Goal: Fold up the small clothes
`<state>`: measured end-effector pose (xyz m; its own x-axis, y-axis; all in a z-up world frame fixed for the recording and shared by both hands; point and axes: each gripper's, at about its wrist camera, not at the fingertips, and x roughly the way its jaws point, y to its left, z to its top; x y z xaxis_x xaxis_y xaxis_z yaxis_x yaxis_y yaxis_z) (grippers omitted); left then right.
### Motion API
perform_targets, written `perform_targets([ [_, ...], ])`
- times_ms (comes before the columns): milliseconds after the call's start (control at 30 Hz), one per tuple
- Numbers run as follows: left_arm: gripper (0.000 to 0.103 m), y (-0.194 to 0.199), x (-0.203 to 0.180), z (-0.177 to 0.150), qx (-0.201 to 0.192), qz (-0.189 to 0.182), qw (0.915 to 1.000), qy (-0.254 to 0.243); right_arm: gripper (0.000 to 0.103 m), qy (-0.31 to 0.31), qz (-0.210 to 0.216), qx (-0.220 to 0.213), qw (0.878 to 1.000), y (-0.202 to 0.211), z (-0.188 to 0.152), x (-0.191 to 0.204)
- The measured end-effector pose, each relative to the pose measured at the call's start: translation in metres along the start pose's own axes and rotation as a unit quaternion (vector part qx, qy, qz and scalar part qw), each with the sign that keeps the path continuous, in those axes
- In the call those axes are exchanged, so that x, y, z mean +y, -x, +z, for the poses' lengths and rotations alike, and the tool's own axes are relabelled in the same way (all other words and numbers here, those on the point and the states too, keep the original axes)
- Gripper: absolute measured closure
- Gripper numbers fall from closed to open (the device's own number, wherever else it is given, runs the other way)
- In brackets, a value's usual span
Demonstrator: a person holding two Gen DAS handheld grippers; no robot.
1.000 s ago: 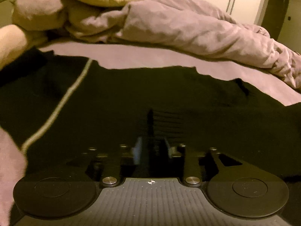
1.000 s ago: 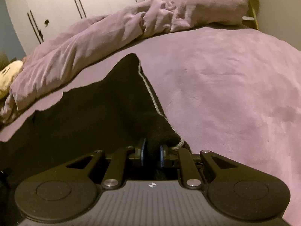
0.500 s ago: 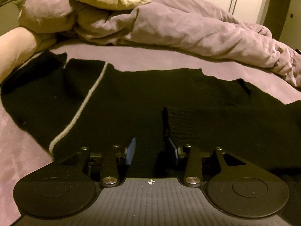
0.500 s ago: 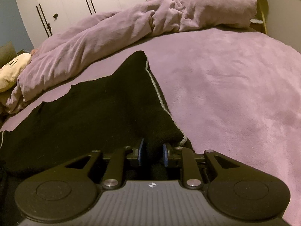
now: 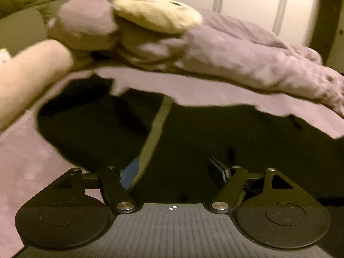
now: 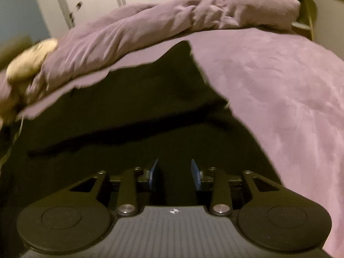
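Both tongs, left [image 5: 175, 168] and right [image 6: 174, 173], gape released over the black garment [image 5: 215, 137], rumpled duvet [image 6: 150, 28] beyond.

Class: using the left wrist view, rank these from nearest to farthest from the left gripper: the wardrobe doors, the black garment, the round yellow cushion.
From the left gripper:
1. Black garment, directly under and ahead of the open jaws.
2. Round yellow cushion, ahead and slightly left, atop the rumpled duvet.
3. Wardrobe doors, behind the bed, upper right.

Your sweater [image 5: 215, 133] lies spread on the bed [image 6: 279, 99] before both grippers. Behind it the duvet [image 6: 133, 34] lies bunched, with a cushion [image 5: 157, 13] on its left end.
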<state>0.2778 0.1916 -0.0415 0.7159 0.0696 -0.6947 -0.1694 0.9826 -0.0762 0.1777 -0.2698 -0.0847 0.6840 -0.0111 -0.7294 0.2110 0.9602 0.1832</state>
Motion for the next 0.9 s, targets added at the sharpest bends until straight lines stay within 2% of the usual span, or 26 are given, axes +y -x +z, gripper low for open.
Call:
perform_targets([
  [100, 0.024, -0.003, 0.032, 0.01, -0.006, 0.043, 0.999, 0.008, 0.053, 0.039, -0.017, -0.004, 0.999, 0.007, -0.011, 0.019],
  [167, 0.024, -0.007, 0.051, 0.016, -0.008, 0.061, 0.9978, 0.025, 0.048, 0.047, -0.014, -0.005, 0.999, 0.009, -0.013, 0.028],
  [333, 0.022, -0.036, 0.101, 0.03, -0.021, 0.125, 0.9903, 0.056, 0.044, 0.051, -0.023, 0.008, 0.998, -0.001, -0.015, 0.039],
  [433, 0.022, -0.069, 0.129, 0.032, -0.005, 0.149, 0.9852, 0.084, 0.041, 0.046, -0.025, 0.009, 0.999, -0.003, -0.017, 0.04],
  [533, 0.022, -0.097, 0.152, 0.035, 0.011, 0.162, 0.9804, 0.112, 0.039, 0.041, -0.026, 0.01, 0.999, -0.008, -0.018, 0.04],
  [700, 0.023, -0.125, 0.163, 0.044, 0.011, 0.144, 0.9814, 0.127, 0.037, 0.063, -0.047, 0.02, 0.997, -0.013, -0.017, 0.05],
  [767, 0.029, -0.133, 0.164, 0.047, 0.012, 0.15, 0.9814, 0.12, 0.036, 0.071, -0.056, 0.03, 0.995, -0.015, -0.016, 0.054],
  [800, 0.041, -0.136, 0.165, 0.048, 0.01, 0.155, 0.981, 0.117, 0.036, 0.073, -0.06, 0.033, 0.995, -0.016, -0.015, 0.055],
  [833, 0.058, -0.137, 0.165, 0.049, 0.01, 0.158, 0.9804, 0.117, 0.036, 0.073, -0.062, 0.036, 0.995, -0.016, -0.014, 0.056],
  [867, 0.066, -0.136, 0.165, 0.05, 0.009, 0.16, 0.98, 0.117, 0.036, 0.071, -0.064, 0.039, 0.995, -0.017, -0.013, 0.056],
  [900, 0.08, -0.136, 0.165, 0.052, 0.01, 0.164, 0.9794, 0.117, 0.036, 0.071, -0.066, 0.042, 0.994, -0.017, -0.012, 0.057],
])
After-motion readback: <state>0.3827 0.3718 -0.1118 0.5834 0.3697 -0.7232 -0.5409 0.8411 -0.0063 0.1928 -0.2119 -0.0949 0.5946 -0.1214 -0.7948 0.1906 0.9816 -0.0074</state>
